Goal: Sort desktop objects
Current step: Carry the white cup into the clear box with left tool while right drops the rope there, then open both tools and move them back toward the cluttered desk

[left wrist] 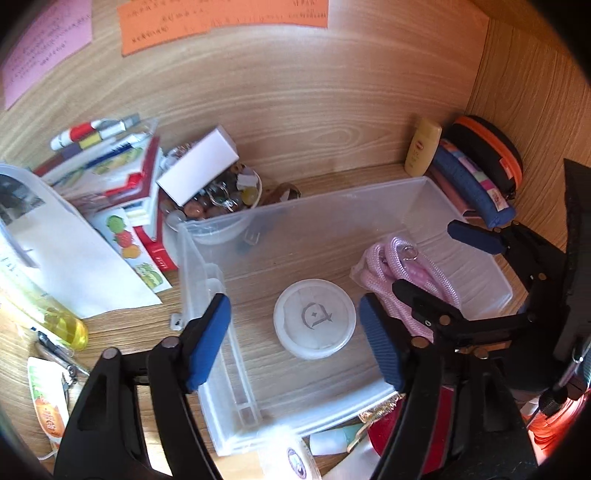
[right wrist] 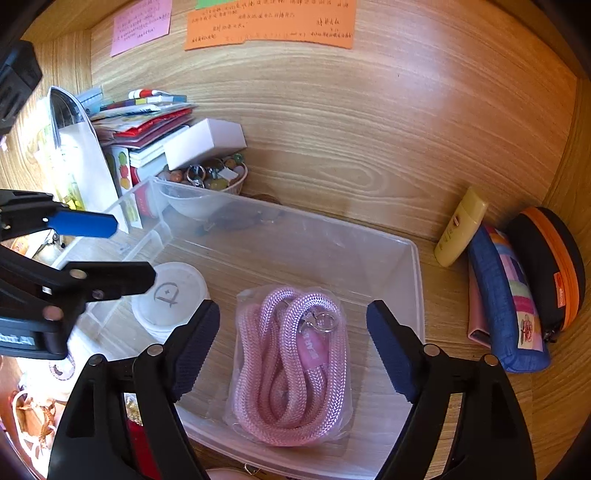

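Now mid-sort: clear bin [right wrist: 415, 266] on desk holds bagged pink rope [right wrist: 291, 365] and white round tub [left wrist: 314, 318]. Right gripper [right wrist: 293, 347] above rope, jaws spread, empty. Left gripper [left wrist: 295, 339] above tub, jaws spread, empty. Judged next: fetch loose item, maybe yellow bottle [right wrist: 460, 226], drop into bin.

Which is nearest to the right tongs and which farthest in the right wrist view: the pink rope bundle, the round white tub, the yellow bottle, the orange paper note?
From the right tongs, open:
1. Pink braided rope bundle in its clear wrapper, between the fingers, in the clear plastic bin.
2. Round white lidded tub, left, also in the bin.
3. Pale yellow plastic bottle, right, leaning on the back wall.
4. Orange paper note, high on the wall.
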{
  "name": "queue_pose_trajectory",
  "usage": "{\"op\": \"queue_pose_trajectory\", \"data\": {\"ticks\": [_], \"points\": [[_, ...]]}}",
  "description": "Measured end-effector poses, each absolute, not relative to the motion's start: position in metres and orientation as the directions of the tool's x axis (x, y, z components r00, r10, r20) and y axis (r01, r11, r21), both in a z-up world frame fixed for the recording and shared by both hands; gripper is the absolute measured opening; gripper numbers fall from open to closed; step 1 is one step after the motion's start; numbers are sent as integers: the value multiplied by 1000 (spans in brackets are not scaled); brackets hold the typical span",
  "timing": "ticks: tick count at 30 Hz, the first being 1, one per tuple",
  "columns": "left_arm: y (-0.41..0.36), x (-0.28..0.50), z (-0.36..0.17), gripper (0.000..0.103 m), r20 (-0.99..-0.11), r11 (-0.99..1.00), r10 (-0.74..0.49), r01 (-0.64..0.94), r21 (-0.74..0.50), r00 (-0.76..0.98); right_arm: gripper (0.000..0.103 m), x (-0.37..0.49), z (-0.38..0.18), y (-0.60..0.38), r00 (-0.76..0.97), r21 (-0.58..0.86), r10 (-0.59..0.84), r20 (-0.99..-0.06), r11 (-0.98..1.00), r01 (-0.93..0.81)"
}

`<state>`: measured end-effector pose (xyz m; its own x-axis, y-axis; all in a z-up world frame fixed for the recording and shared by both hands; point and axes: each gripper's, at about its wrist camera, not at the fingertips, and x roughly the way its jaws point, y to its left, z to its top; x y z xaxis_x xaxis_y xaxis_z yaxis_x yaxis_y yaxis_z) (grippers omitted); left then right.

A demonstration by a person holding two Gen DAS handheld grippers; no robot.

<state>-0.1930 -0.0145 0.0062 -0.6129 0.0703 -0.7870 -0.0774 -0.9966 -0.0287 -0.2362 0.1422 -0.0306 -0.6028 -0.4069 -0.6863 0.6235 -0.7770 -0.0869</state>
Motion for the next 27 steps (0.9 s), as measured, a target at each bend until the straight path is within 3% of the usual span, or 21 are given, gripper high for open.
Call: {"op": "queue_pose_trajectory", "data": {"ticks": [6,10,27], "points": [[-24,-170,27,86,-751,-997,71,-56,-46,-656,82,-228,-12,147,-617,-77,-420,-666,-784,616],[-29,-156,37,87,-731,-999,55,-38,-40,-680,87,-216,2,153,-631,-70,-435,-642,-787,613],[-63,-87,44,92,-680,-998,-6,45,-40,-734,89,-152,25,189,-668,-76,-446,-596,-797,600]]}}
